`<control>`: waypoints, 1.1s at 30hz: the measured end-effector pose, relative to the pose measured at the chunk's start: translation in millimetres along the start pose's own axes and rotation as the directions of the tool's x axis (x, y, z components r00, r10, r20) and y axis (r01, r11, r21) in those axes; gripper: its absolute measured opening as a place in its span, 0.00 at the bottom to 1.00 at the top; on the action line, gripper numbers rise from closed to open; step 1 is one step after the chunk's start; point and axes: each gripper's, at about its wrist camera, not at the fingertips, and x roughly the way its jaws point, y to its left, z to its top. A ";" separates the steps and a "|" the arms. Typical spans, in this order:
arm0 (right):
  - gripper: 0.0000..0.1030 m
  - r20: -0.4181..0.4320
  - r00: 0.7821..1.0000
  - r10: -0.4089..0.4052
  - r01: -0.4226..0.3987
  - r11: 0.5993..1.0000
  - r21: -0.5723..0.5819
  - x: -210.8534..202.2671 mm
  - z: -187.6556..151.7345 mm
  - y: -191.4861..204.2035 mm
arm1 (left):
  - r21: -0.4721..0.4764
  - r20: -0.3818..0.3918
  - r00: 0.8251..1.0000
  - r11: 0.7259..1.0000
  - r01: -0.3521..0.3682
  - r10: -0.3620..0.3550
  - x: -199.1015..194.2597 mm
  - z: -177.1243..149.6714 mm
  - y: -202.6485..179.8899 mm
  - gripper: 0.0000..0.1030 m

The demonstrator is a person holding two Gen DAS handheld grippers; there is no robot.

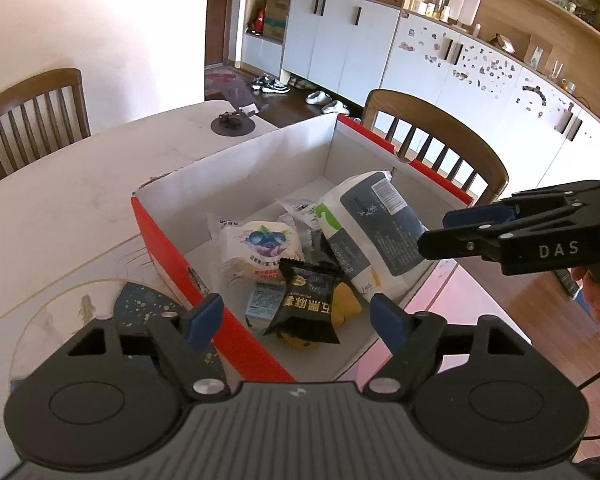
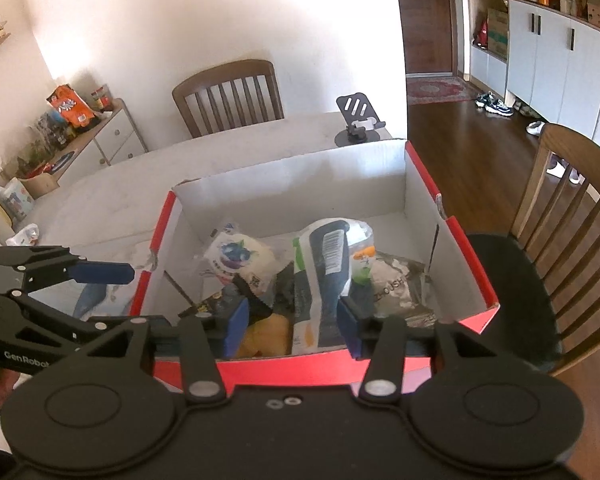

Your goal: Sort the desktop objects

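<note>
The white desk [image 1: 60, 208] carries an open red cardboard box [image 1: 236, 332] with white inner walls, standing near the desk's edge beside a wooden chair [image 1: 440, 136]. The box already holds the sorted things: a large white and dark-blue pouch [image 1: 376, 228] lying slantwise, a blueberry-printed snack pack [image 1: 260, 248] beside it, a black wrapped snack [image 1: 308, 304] lying on top of a yellow item [image 1: 346, 306], and, in the right wrist view, a grey foil packet [image 2: 400, 284] against the box's side wall.

Both tools hang above the box. The left gripper [image 1: 296, 316] is released, with nothing between its blue pads [image 1: 204, 316]; the right gripper [image 2: 292, 320] is likewise released and empty. I judge this to be the drop-off step: items lie in the box and both grippers are free.

The next move probably calls for turning away from the box to find anything left on the desk. A round clear mat [image 1: 64, 312] lies to the left of the box.
</note>
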 end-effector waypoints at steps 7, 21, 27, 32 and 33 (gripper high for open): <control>0.54 0.036 0.999 -0.004 0.004 1.000 0.018 -11.6 -7.7 8.7 | -0.007 0.015 1.000 1.000 -0.005 0.005 -11.2 -4.8 3.3 0.82; 0.75 0.102 0.992 -0.068 0.062 0.996 0.062 -25.6 -22.2 38.4 | -0.016 0.066 0.998 1.000 -0.004 0.005 -32.3 -22.4 17.8 1.00; 0.76 0.115 0.989 -0.099 0.091 0.993 0.072 -31.0 -31.2 53.4 | -0.014 0.068 0.998 1.000 0.012 -0.011 -40.5 -29.0 20.7 1.00; 0.78 0.131 0.983 -0.127 0.118 0.991 0.070 -38.3 -39.4 66.4 | -0.010 0.078 0.997 1.000 0.010 -0.010 -48.2 -33.3 21.3 1.00; 0.78 0.133 0.982 -0.133 0.125 0.990 0.071 -39.5 -40.8 68.2 | -0.011 0.076 0.997 1.000 0.014 -0.013 -49.1 -34.1 21.6 1.00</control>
